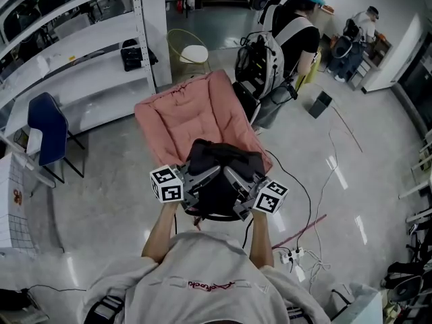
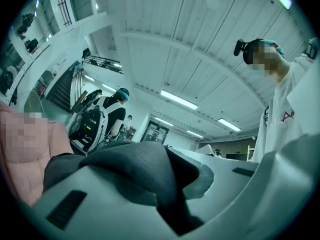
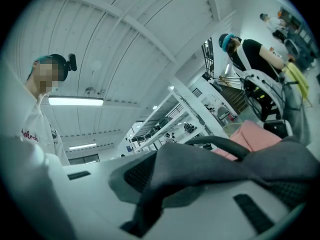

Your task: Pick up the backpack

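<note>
A black backpack (image 1: 219, 167) hangs in front of my chest, over the near end of a pink padded chair (image 1: 192, 106). My left gripper (image 1: 201, 184) is shut on a fold of its dark fabric (image 2: 145, 171) at the left side. My right gripper (image 1: 236, 189) is shut on a dark strap (image 3: 200, 171) at the right side. Both grippers point slightly upward, with the fabric pinched between the pale jaws. The bag's lower part is hidden behind the grippers and my arms.
A person with a teal cap (image 1: 297, 19) stands beyond the chair beside a second backpack (image 1: 260, 59). White shelving (image 1: 81, 52) runs along the left, with a blue chair (image 1: 47, 133) before it. Cables and a power strip (image 1: 297, 255) lie on the floor at right.
</note>
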`<move>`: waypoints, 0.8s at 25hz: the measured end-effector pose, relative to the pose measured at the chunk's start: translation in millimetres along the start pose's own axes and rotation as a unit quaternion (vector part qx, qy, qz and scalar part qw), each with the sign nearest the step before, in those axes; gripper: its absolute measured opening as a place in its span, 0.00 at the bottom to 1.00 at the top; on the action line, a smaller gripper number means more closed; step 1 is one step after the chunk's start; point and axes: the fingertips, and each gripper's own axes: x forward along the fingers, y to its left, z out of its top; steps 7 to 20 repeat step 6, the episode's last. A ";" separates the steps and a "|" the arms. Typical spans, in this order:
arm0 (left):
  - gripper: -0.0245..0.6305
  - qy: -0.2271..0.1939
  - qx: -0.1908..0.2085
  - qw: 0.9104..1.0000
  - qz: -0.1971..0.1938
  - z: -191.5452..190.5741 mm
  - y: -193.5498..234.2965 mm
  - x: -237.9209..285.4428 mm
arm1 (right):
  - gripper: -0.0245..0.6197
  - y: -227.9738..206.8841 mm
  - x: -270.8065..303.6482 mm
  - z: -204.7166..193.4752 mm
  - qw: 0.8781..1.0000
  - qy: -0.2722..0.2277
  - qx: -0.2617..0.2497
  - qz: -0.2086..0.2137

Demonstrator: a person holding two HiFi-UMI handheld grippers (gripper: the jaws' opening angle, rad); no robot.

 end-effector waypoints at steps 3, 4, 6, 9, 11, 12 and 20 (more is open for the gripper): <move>0.14 -0.001 -0.002 1.000 -0.001 -2.9 0.2 -0.8 | 0.12 1.6 -0.5 -1.5 1.000 0.001 0.002 0.000; 0.14 -0.002 -0.003 1.000 0.000 -3.8 0.9 -1.4 | 0.12 1.4 -0.2 -2.8 1.000 0.001 0.003 0.000; 0.14 0.000 -0.007 1.000 0.001 -7.1 1.6 -3.1 | 0.12 1.0 -0.3 -7.2 1.000 0.002 0.006 0.000; 0.14 0.000 -0.007 1.000 0.001 -7.1 1.6 -3.1 | 0.12 1.0 -0.3 -7.2 1.000 0.002 0.006 0.000; 0.14 0.000 -0.007 1.000 0.001 -7.1 1.6 -3.1 | 0.12 1.0 -0.3 -7.2 1.000 0.002 0.006 0.000; 0.14 0.000 -0.007 1.000 0.001 -7.1 1.6 -3.1 | 0.12 1.0 -0.3 -7.2 1.000 0.002 0.006 0.000; 0.14 0.000 -0.007 1.000 0.001 -7.1 1.6 -3.1 | 0.12 1.0 -0.3 -7.2 1.000 0.002 0.006 0.000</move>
